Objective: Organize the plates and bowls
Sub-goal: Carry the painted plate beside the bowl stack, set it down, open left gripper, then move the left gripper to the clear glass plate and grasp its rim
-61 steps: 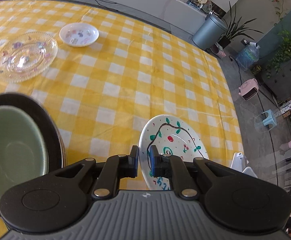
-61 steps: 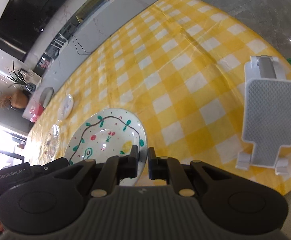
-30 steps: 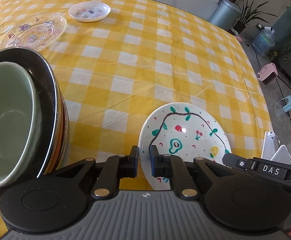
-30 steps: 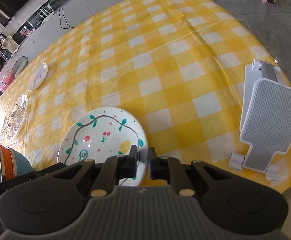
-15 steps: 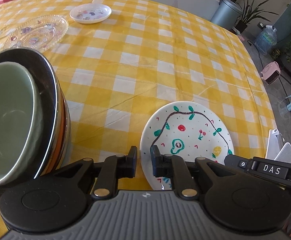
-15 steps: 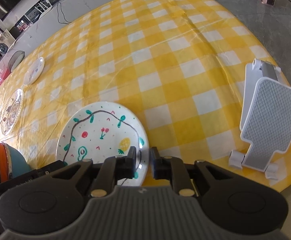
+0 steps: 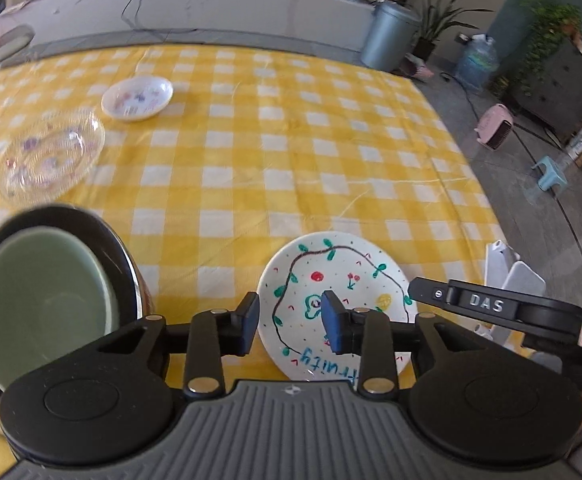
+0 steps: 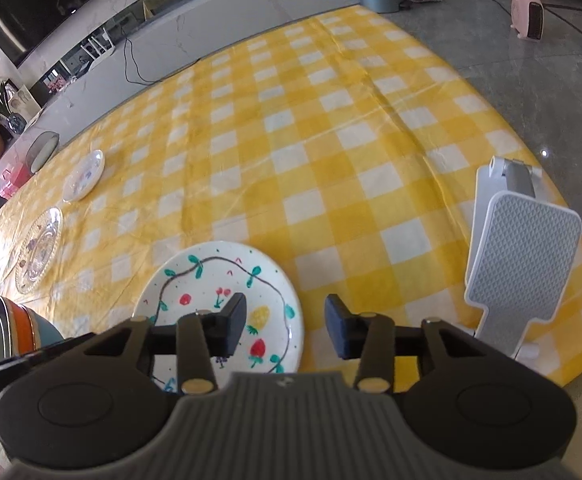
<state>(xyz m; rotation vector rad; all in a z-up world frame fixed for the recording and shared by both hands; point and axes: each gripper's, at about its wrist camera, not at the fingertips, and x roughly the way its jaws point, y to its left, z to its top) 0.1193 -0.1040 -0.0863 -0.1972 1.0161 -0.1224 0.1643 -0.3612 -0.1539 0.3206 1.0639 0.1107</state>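
Above the painted plate (image 7: 337,280) on the checked tabletop (image 7: 251,152).
Left gripper (image 7: 291,318) and right gripper (image 8: 286,322): fingers apart, having just been opening, clamping nothing.

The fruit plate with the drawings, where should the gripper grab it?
Probably the near rim of the fruit plate, coming in low from the table's near edge. It lies flat on the tablecloth, so only its thin, slightly raised edge fits between jaws.
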